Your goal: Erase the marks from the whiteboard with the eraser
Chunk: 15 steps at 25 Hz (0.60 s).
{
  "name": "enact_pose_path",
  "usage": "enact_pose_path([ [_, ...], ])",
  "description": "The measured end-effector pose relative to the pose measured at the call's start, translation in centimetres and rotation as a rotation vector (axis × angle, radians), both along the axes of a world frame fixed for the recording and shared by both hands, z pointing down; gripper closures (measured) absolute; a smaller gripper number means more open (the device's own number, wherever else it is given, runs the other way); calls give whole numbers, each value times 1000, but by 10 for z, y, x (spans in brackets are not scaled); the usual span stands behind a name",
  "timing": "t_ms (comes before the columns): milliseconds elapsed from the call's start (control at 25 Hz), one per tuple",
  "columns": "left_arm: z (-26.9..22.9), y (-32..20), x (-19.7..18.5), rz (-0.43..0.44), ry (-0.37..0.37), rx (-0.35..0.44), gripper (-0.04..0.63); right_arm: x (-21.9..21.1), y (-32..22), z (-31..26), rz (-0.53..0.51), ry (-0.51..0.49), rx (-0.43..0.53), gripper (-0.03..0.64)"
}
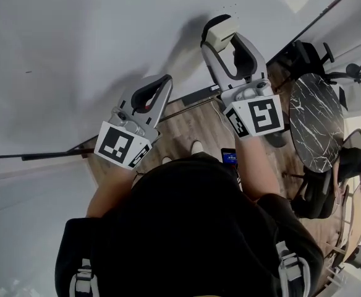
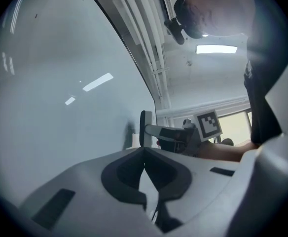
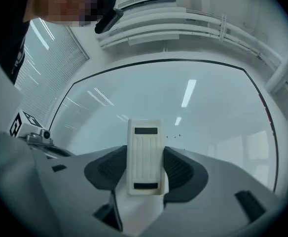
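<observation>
Two grippers are raised before the whiteboard (image 1: 75,42). My right gripper (image 1: 227,42) is closed on the eraser (image 3: 145,157). Its jaws press the eraser's two long sides, the pale ribbed back faces me and the other face is turned to the board. A few tiny dark specks (image 3: 174,136) sit on the board at 1 o'clock from the eraser's top. My left gripper (image 1: 156,88), at 8 o'clock from the right one in the head view, has its jaws closed together on nothing.

The whiteboard (image 3: 208,107) carries a few tiny dark specks (image 3: 176,134).
</observation>
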<state>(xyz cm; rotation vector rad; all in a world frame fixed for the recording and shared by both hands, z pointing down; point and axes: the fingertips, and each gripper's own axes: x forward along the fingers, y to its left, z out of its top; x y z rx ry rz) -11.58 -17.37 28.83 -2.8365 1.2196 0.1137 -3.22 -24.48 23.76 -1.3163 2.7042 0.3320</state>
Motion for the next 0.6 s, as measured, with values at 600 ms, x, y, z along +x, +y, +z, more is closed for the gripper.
enact_pose_path([
  [600,-21,-35,20,-39,-15,3,591,-15,-22,-40,39,37,149,382],
])
